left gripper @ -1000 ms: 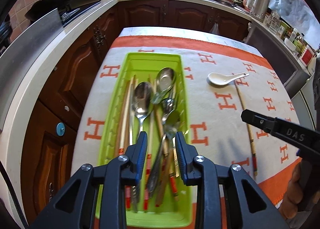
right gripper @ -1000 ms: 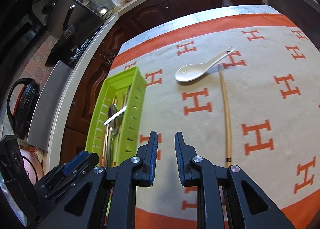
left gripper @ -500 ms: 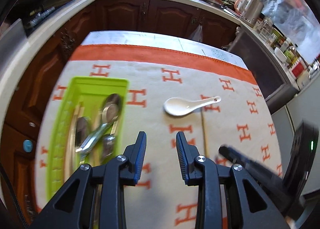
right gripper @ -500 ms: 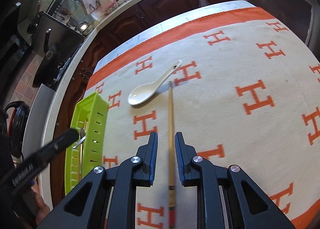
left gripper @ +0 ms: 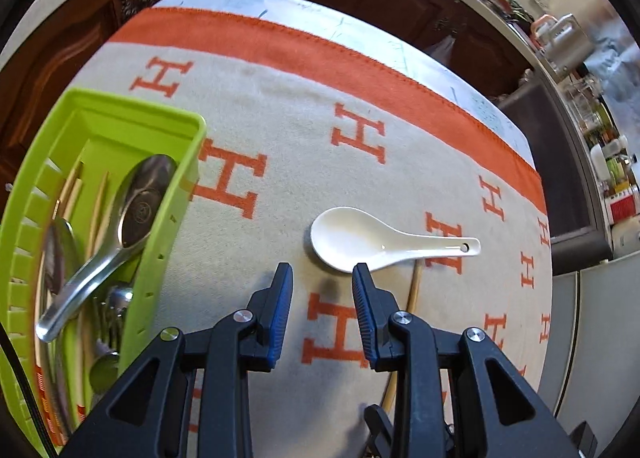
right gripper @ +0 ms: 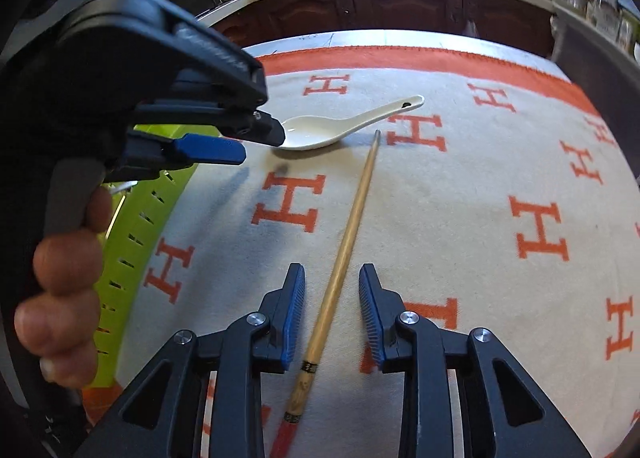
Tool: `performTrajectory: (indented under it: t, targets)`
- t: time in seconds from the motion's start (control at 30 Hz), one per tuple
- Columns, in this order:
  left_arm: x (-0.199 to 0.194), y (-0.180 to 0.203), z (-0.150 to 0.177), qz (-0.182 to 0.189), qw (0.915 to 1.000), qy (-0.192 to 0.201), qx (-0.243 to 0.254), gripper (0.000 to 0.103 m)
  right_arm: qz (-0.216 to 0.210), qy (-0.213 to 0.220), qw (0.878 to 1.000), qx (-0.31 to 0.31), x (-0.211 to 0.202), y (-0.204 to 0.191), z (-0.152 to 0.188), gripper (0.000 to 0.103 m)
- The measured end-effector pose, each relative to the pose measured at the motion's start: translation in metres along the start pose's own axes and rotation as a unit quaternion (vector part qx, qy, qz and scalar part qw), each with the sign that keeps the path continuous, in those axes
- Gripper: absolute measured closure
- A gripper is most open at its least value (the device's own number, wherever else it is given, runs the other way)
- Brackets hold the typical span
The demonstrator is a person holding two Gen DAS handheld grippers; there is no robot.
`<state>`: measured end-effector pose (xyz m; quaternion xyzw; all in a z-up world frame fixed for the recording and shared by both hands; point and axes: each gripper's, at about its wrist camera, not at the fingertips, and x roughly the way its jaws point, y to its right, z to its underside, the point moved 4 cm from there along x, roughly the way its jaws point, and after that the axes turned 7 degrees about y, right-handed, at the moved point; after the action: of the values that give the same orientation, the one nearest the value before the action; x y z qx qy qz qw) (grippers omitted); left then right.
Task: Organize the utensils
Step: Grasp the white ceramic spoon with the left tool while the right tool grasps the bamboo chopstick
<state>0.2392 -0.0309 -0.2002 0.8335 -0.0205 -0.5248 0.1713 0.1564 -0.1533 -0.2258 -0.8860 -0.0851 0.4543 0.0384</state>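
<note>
Left wrist view: the left gripper hangs just short of the white spoon, its jaws parted with only blanket between them. The spoon lies on the blanketed bench, well right of the green tray. To grip it well, I would straddle the narrow handle rather than the broad bowl.

Right wrist view: the right gripper has just been widening its jaws, and the chopstick, right of the tray, lies between them untouched. Lower squarely, close mid-shaft, and mind the left gripper nearby.
</note>
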Motion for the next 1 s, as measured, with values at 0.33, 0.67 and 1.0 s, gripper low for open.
performTrajectory:
  t: [0.33, 0.67, 1.0]
  targets:
    - [0.019, 0.007, -0.002, 0.010, 0.9992, -0.014, -0.037, 0.069, 0.028, 0.012, 0.997, 0.064, -0.012, 0.062, 0.000, 0.095]
    - [0.027, 0.015, -0.016, 0.019, 0.9970, 0.009, -0.075, 0.065, 0.033, 0.019, 0.995, 0.090, -0.021, 0.093, 0.001, 0.095]
    - [0.036, 0.039, -0.020, 0.038, 0.9954, 0.080, -0.036, 0.065, 0.028, 0.022, 0.995, 0.090, -0.021, 0.091, 0.003, 0.095]
